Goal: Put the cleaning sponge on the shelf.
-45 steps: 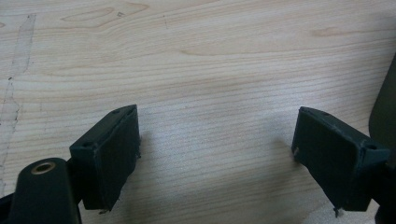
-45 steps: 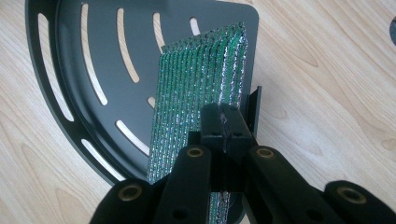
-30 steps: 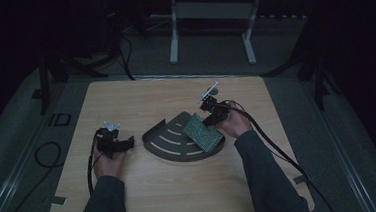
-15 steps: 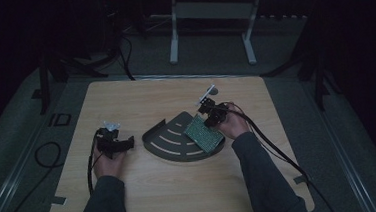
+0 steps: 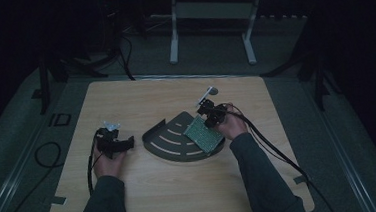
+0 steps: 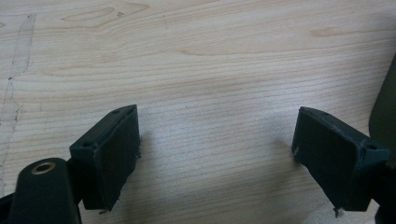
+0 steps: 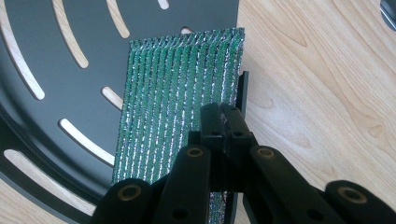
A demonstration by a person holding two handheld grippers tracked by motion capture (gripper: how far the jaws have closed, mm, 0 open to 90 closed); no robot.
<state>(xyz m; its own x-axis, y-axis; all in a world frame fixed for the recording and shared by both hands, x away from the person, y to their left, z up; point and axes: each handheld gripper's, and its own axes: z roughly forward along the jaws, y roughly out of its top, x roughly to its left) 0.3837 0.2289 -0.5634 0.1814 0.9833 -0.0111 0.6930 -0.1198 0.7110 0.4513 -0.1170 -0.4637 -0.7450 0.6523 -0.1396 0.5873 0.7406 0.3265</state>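
From the high view, the right gripper (image 5: 207, 115) sits right of centre on the wooden bench (image 5: 182, 196), its fingers clamped on the far right edge of a green ridged pad (image 5: 203, 134). That pad lies tilted on the right part of a dark fan-shaped tray (image 5: 171, 142) with curved slots, in the middle of the bench. The left gripper (image 5: 121, 143) rests well apart on the left side, near the tray's left corner, fingers pointing right towards it. A small grey disc on a stem (image 5: 209, 92) stands just beyond the right gripper.

Over to the left gripper view: both fingers (image 6: 109, 154) spread wide, bare wood between them, nothing held; the tray's dark edge (image 6: 385, 107) peeks in at the right.

Now the right gripper view: fingers (image 7: 219, 123) pinched tight together on the pad's edge (image 7: 177, 107), which glitters green and silver. The pad lies over the slotted tray (image 7: 56, 79), its right edge by the tray's rim, bench wood beyond.
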